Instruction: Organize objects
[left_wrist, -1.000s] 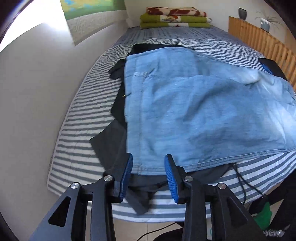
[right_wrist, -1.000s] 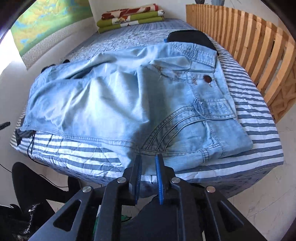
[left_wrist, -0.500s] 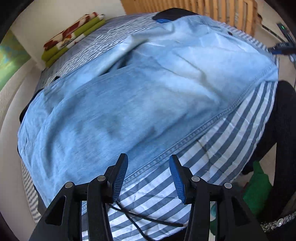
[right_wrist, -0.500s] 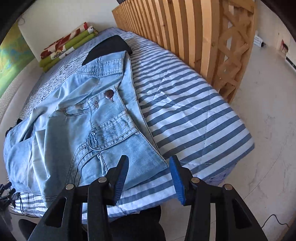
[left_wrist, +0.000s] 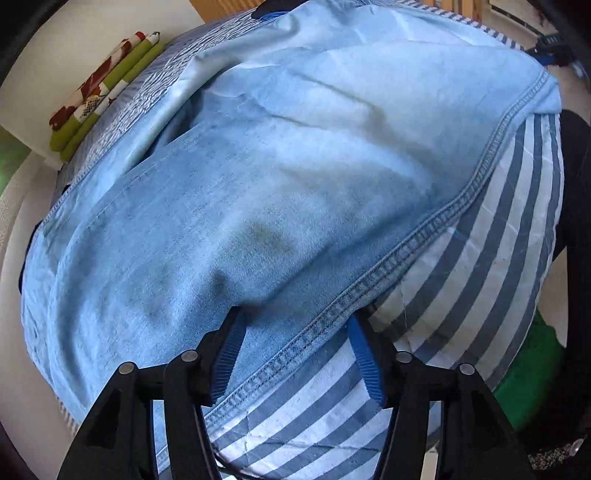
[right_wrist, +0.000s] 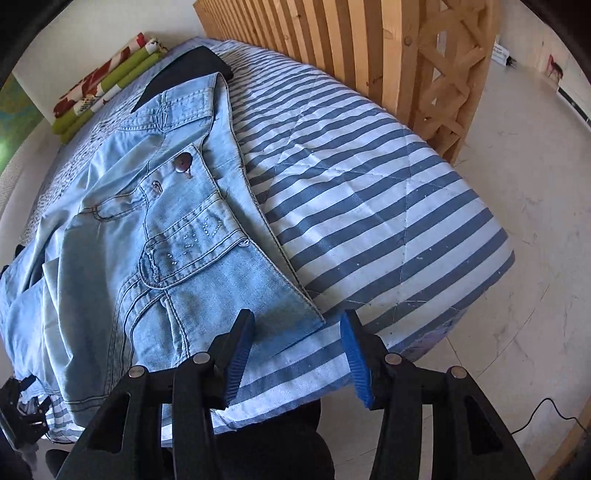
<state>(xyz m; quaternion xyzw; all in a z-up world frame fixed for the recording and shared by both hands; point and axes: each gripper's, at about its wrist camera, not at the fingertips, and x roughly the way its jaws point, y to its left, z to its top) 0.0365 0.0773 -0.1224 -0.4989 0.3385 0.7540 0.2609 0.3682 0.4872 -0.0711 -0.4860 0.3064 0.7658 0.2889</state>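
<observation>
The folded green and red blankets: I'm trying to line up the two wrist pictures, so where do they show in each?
Left wrist: the folded blankets sit at the upper left, at the far end of the striped bed, beyond the jeans.
Right wrist: the folded blankets are again upper left, left of the wooden slatted frame.
Shared landmark: the jeans, spread over the bed in both views.

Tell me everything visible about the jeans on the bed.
The jeans are light blue, faded denim, spread flat and creased on the striped bedcover. The waistband has a brown button, belt loops and a studded pocket; the outer seam is double-stitched. A dark garment lies beyond the waist. Each open hand-held gripper straddles an edge: left at the seam, right at the waistband corner.
</observation>
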